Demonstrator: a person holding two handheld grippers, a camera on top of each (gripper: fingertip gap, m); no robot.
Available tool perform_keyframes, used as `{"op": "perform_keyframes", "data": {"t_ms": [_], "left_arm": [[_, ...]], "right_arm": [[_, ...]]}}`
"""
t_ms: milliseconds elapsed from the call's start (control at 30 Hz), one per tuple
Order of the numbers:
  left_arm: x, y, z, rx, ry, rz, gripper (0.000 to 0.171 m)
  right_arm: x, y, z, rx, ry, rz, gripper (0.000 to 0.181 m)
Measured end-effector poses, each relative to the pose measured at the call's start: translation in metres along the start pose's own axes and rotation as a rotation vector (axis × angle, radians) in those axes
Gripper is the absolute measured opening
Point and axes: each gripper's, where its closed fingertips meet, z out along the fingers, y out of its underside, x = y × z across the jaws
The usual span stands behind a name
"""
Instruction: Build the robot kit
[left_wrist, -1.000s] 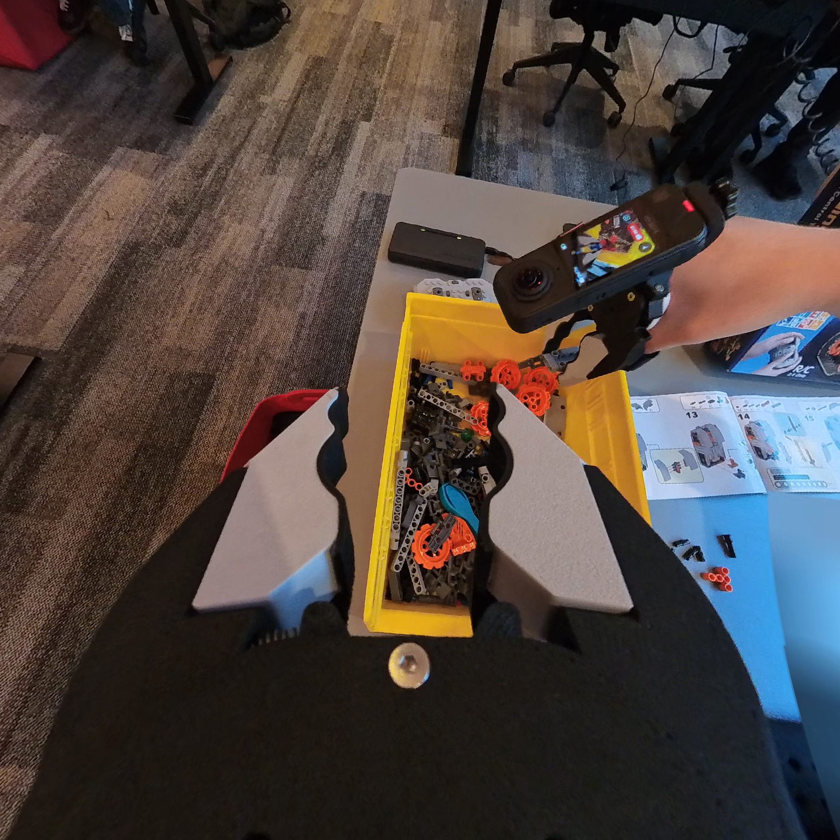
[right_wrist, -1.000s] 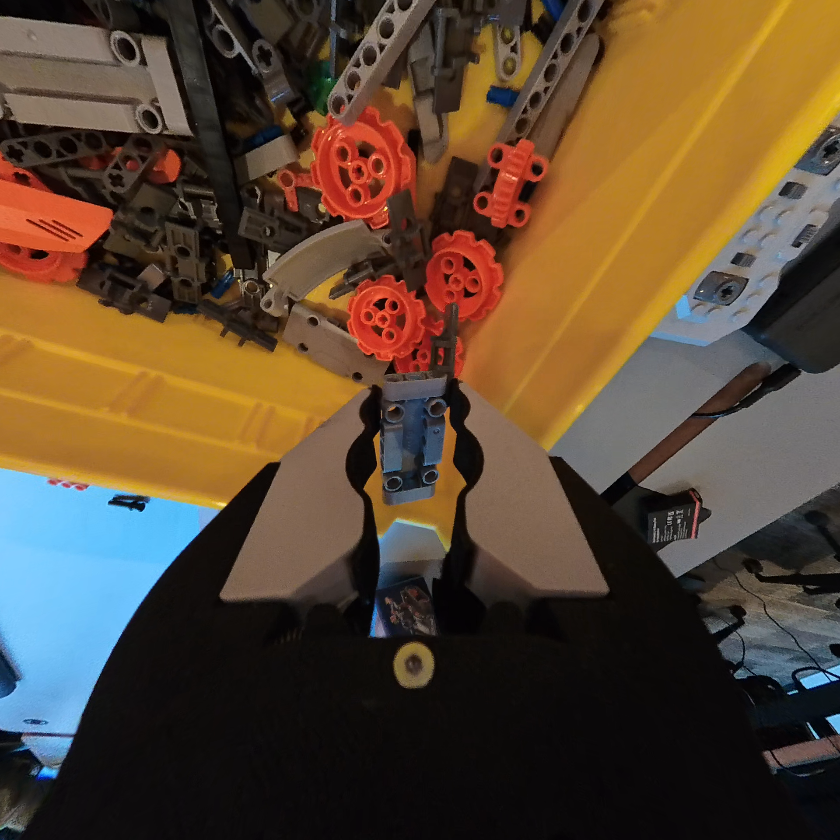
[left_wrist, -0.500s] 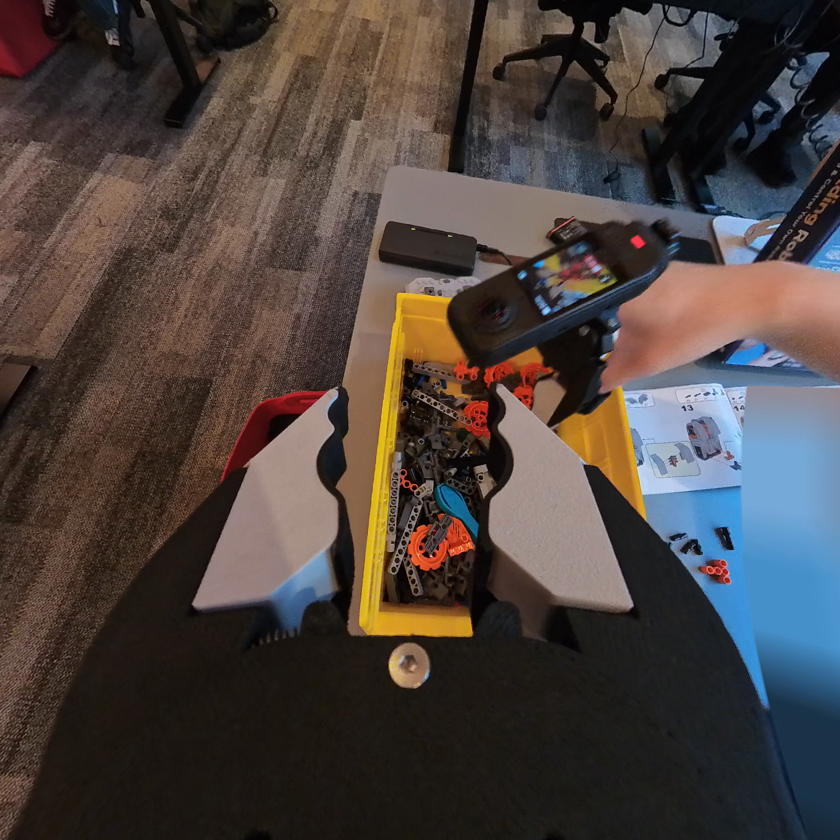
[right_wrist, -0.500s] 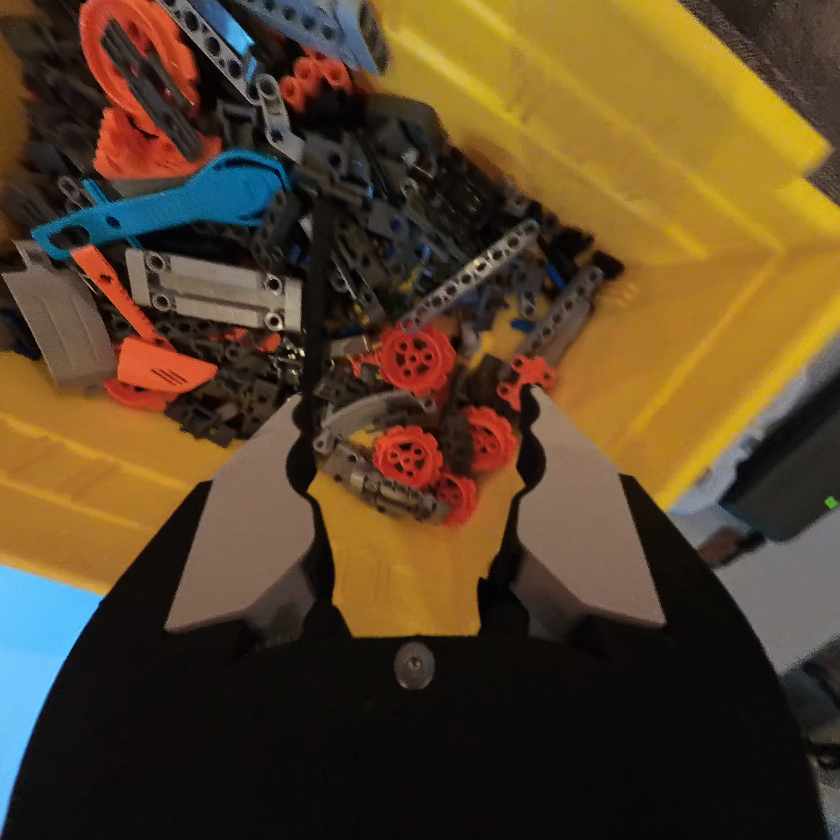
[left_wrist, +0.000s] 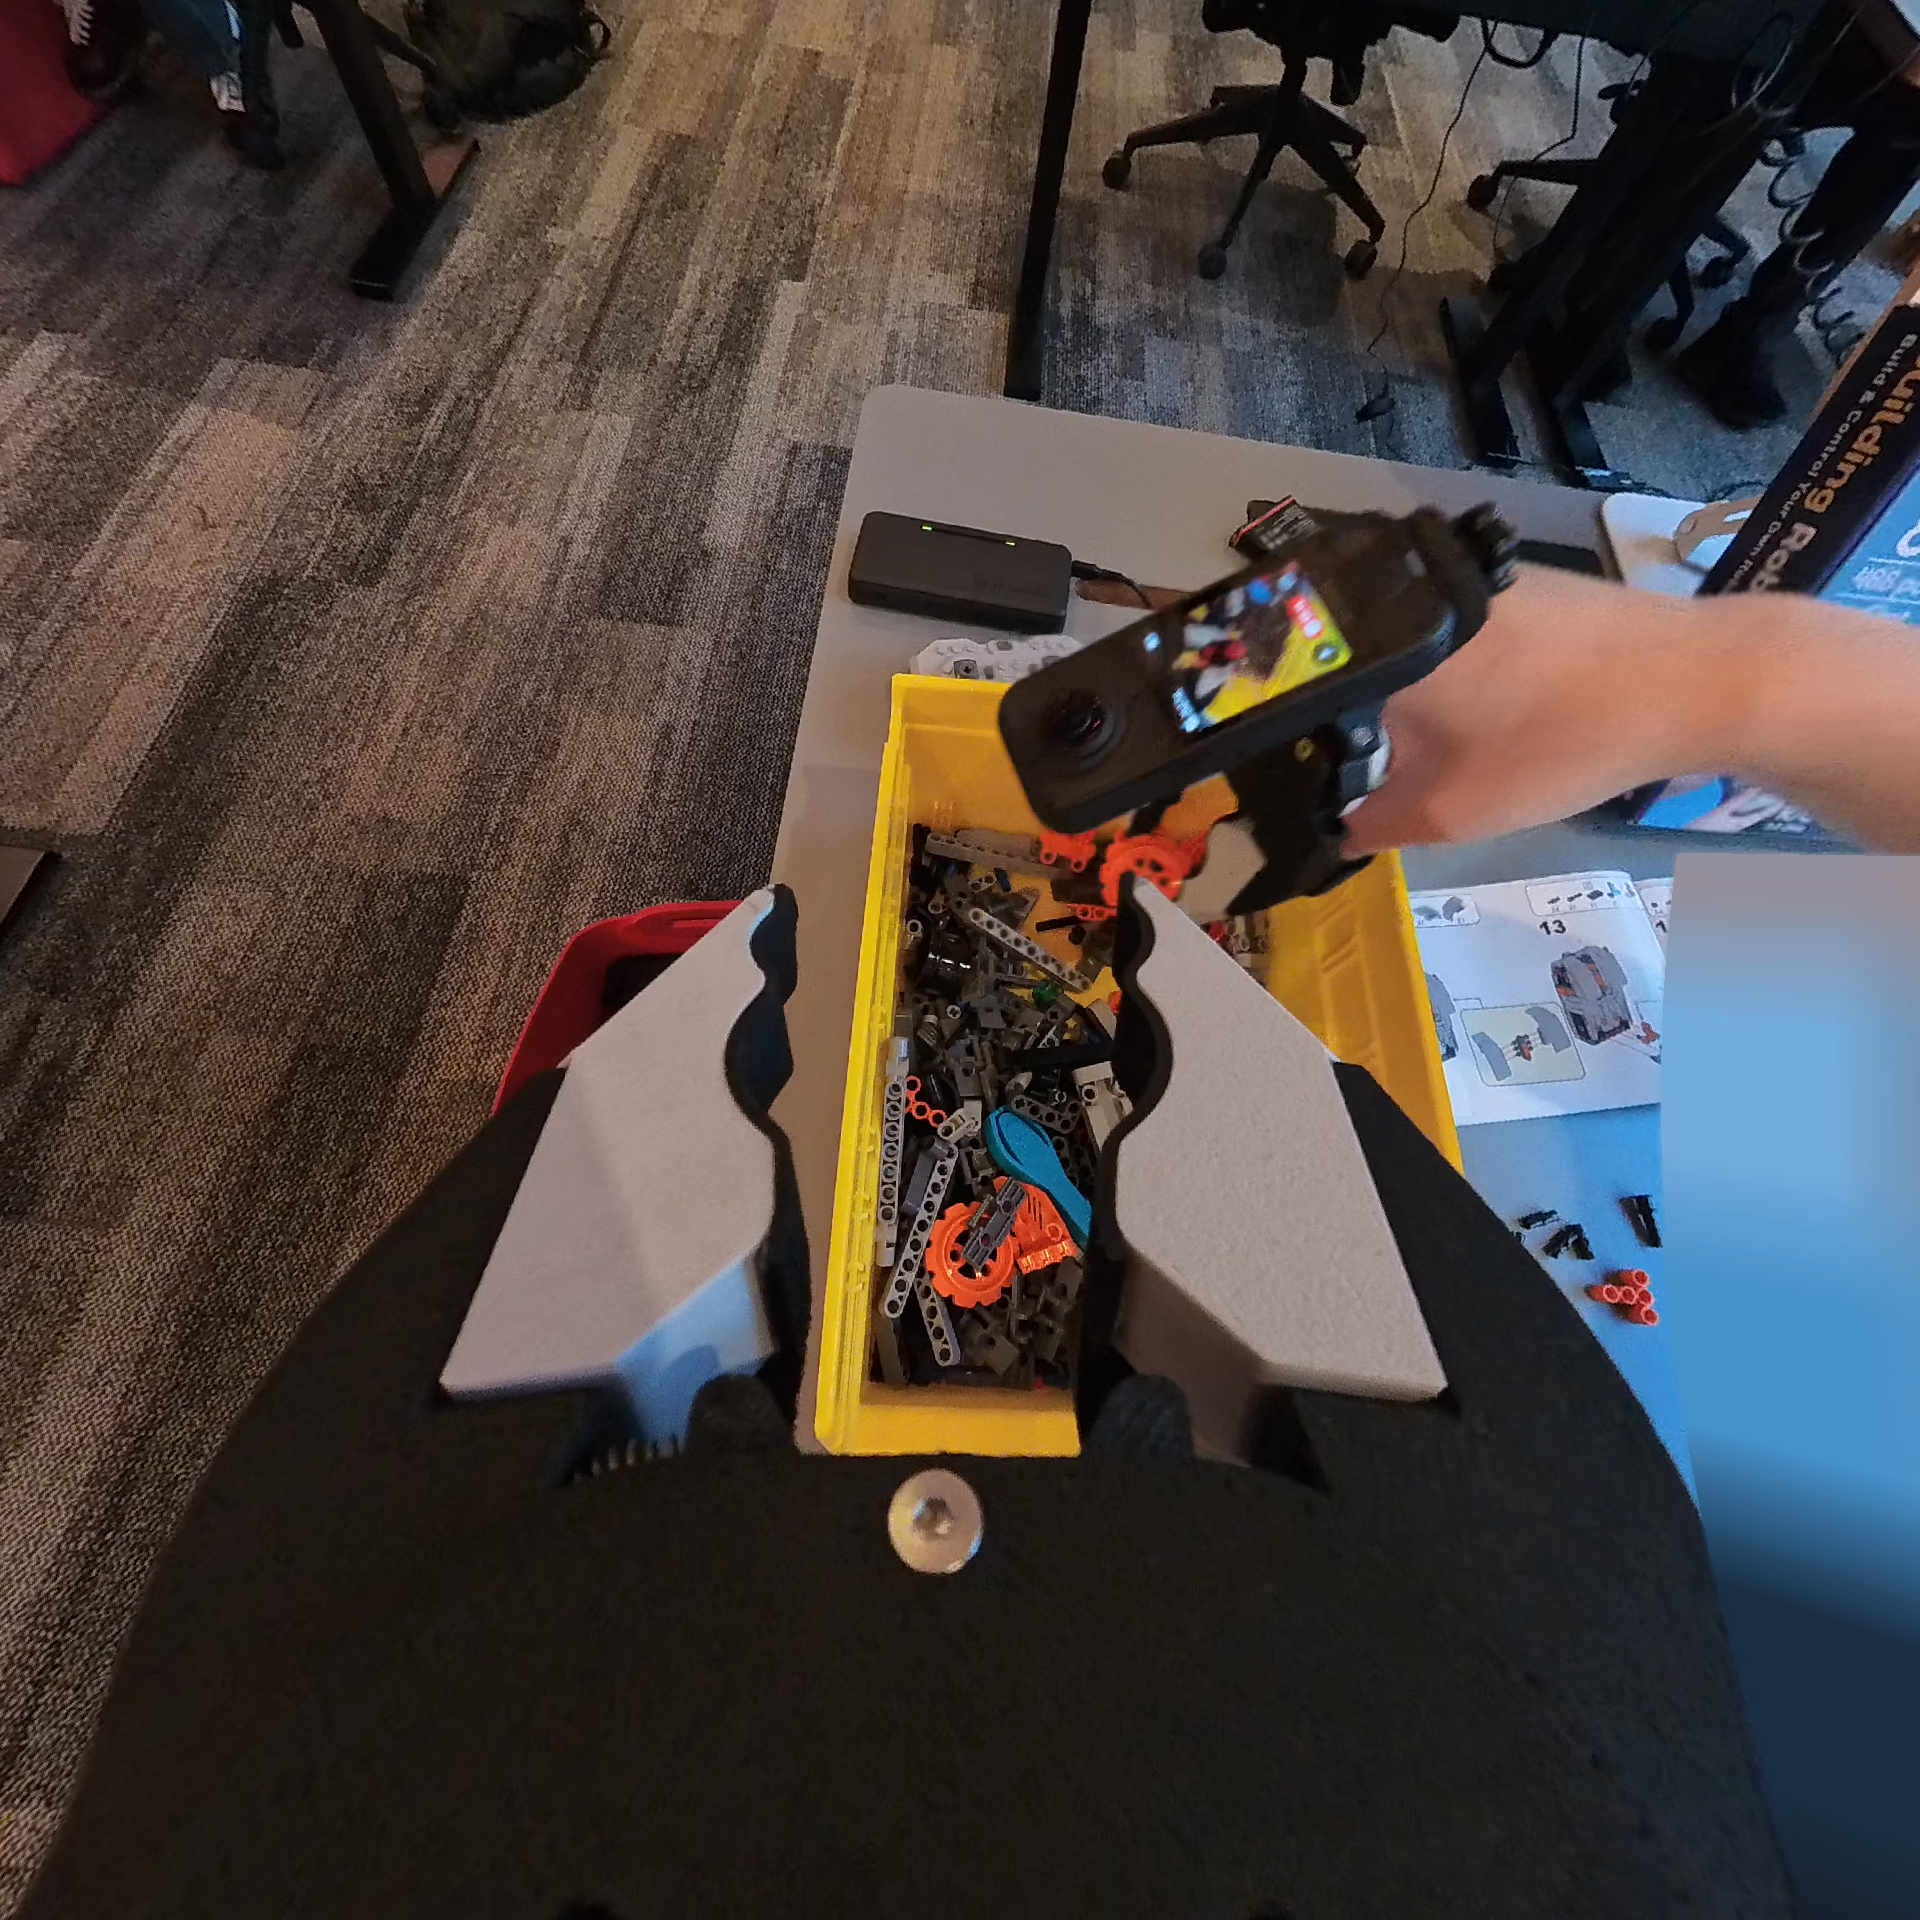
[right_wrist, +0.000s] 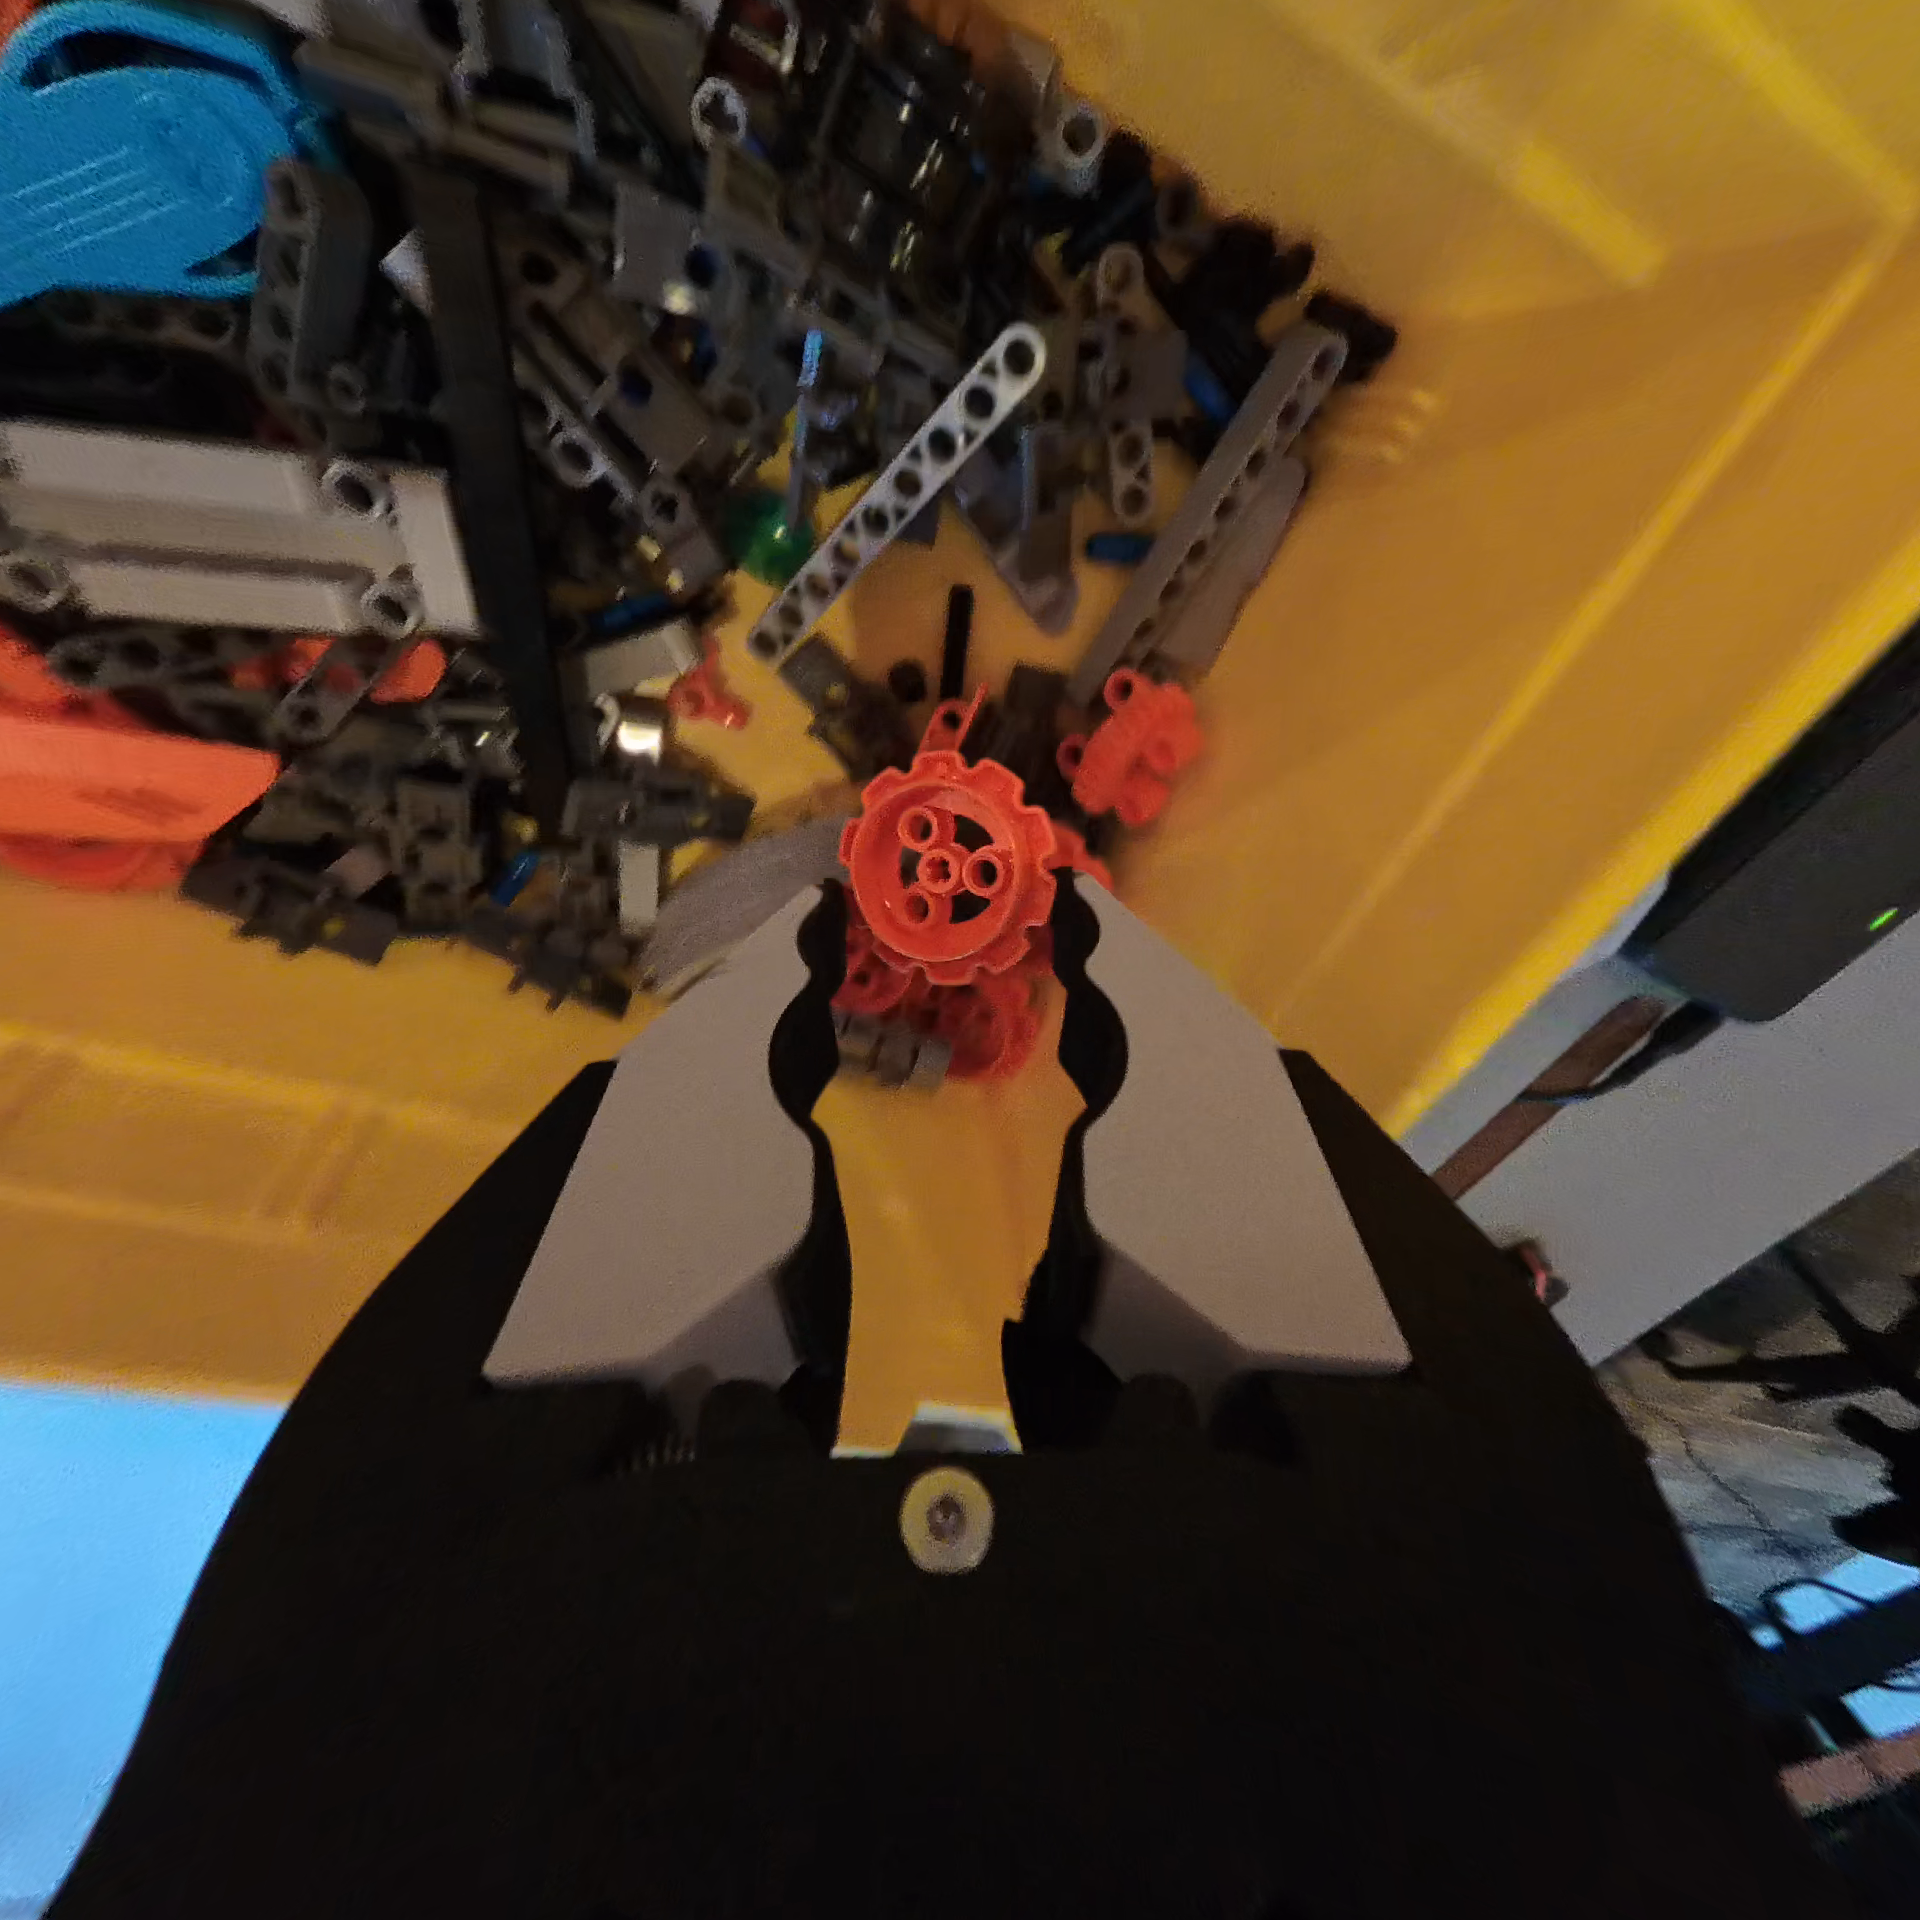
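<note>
A yellow bin (left_wrist: 868, 1039) full of grey, black and orange building parts stands on the grey table. My left gripper (left_wrist: 951, 925) is open and empty, held above the bin's near end. My right gripper (right_wrist: 943, 899) reaches into the bin's far end. Its fingers are closed on an orange gear wheel (right_wrist: 940, 873) at the fingertips, and the gear looks sharp while the parts behind it are blurred. More orange gears (right_wrist: 1132, 748) lie beside and below it. In the left wrist view, a hand holds the right gripper's camera body (left_wrist: 1226, 686) over the bin.
A black power pack (left_wrist: 961, 571) and a white part (left_wrist: 987, 655) lie beyond the bin. An open instruction booklet (left_wrist: 1538, 997) and small loose pieces (left_wrist: 1626, 1299) lie to the right. A red bin (left_wrist: 603, 966) sits past the table's left edge. A cardboard box (left_wrist: 1849, 468) stands at far right. The tips of one gripper are about 25 centimetres away from the tips of the other.
My right gripper let go of the grey piece it held, opened wide, then closed on an orange gear. My left gripper has barely moved.
</note>
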Motion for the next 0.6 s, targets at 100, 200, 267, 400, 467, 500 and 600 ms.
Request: {"op": "perform_keyframes", "data": {"t_ms": [100, 200, 267, 400, 467, 500, 600], "left_arm": [[0.000, -0.001, 0.000, 0.004, 0.001, -0.003, 0.058], [0.002, 0.000, 0.000, -0.002, 0.004, 0.006, 0.059], [0.004, -0.001, 0.000, 0.000, 0.007, 0.009, 0.058], [0.004, -0.001, 0.000, 0.000, 0.004, 0.011, 0.058], [0.004, 0.000, 0.001, -0.004, 0.004, 0.013, 0.058], [0.004, 0.000, 0.001, -0.004, 0.006, 0.013, 0.058], [0.004, 0.000, 0.002, -0.007, 0.009, 0.010, 0.058]], "right_arm": [[-0.006, 0.031, -0.016, -0.108, -0.063, 0.063, 0.039], [-0.002, 0.040, -0.020, -0.136, -0.042, 0.077, 0.053], [-0.006, 0.012, -0.022, -0.003, -0.050, 0.030, 0.057], [0.018, -0.043, -0.014, 0.177, 0.099, -0.093, 0.034], [0.032, -0.058, -0.002, 0.186, 0.121, -0.042, 0.032], [0.036, -0.063, 0.004, 0.185, 0.120, -0.015, 0.029], [0.039, -0.064, 0.019, 0.137, 0.123, -0.031, 0.028]]}}
